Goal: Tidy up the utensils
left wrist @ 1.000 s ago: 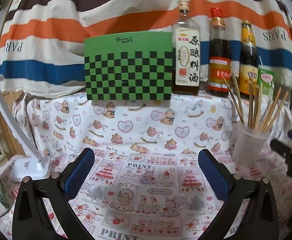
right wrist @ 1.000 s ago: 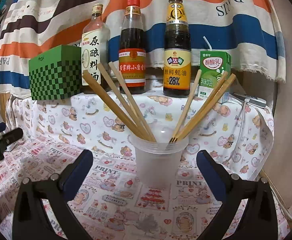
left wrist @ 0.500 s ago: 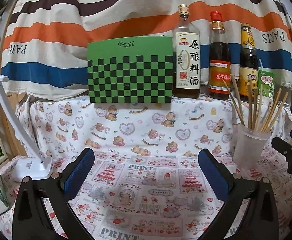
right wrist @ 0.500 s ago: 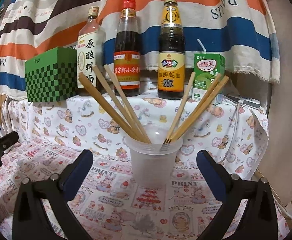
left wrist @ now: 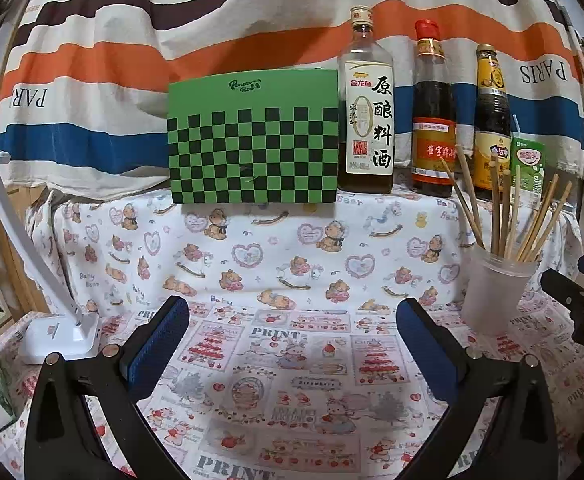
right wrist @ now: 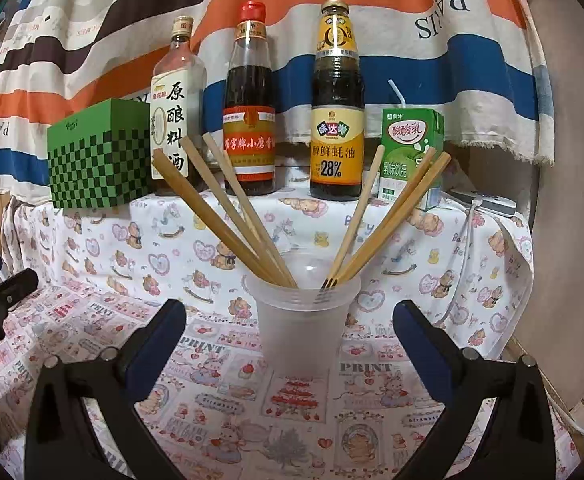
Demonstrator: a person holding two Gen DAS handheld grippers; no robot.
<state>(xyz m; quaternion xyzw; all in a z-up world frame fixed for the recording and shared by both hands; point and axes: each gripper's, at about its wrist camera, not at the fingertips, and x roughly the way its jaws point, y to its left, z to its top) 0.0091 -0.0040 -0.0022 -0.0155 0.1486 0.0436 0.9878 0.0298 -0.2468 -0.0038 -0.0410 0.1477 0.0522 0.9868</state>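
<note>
A frosted plastic cup [right wrist: 303, 326] stands on the printed cloth and holds several wooden chopsticks [right wrist: 219, 220] that fan out to both sides. My right gripper [right wrist: 289, 336] is open, its blue pads on either side of the cup and a little nearer than it, with nothing held. In the left wrist view the same cup [left wrist: 494, 288] with its chopsticks [left wrist: 504, 216] sits at the right. My left gripper [left wrist: 292, 340] is open over bare cloth, well left of the cup. The right gripper [left wrist: 580, 304] pokes in at that view's right edge.
A raised shelf behind holds a green checkered box [left wrist: 253, 140], three sauce bottles [right wrist: 247, 108] and a green drink carton [right wrist: 410, 156]. A white lamp base [left wrist: 61, 334] stands at the left. A white cable [right wrist: 466, 252] hangs at the right. A striped cloth covers the back.
Both views have drifted slightly, so the shelf items sit a little lower in the left view and higher in the right one. The cup, the chopsticks and both open grippers are as before.
</note>
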